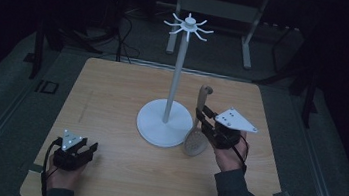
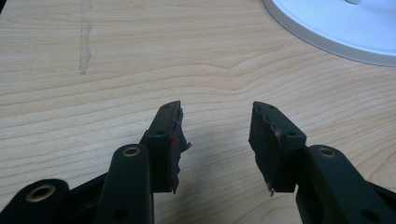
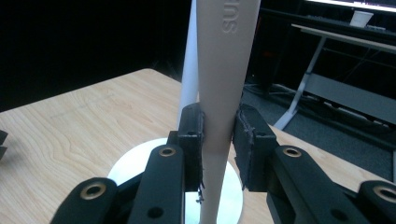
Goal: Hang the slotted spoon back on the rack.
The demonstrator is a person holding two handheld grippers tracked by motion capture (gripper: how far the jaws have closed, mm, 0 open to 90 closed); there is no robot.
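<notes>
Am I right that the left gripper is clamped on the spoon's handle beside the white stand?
Not quite: the right gripper clamps the spoon's handle, as the right gripper view shows. The left gripper is open over bare table. The spoon is beside the white stand.

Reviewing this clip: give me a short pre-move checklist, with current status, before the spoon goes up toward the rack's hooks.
1. Right claw shut on the spoon handle, pads pressing both sides: ok.
2. Spoon held roughly upright, bowl end low beside the rack base: ok.
3. Whether the bowl has lifted off the table: cannot tell.
4. Hooks at the top of the rack free of other utensils: ok.
5. Left claw open with nothing between its pads, resting near the table's front edge, away from the rack: ok.
6. Hole or loop at the handle's end for hanging: cannot tell.
</notes>
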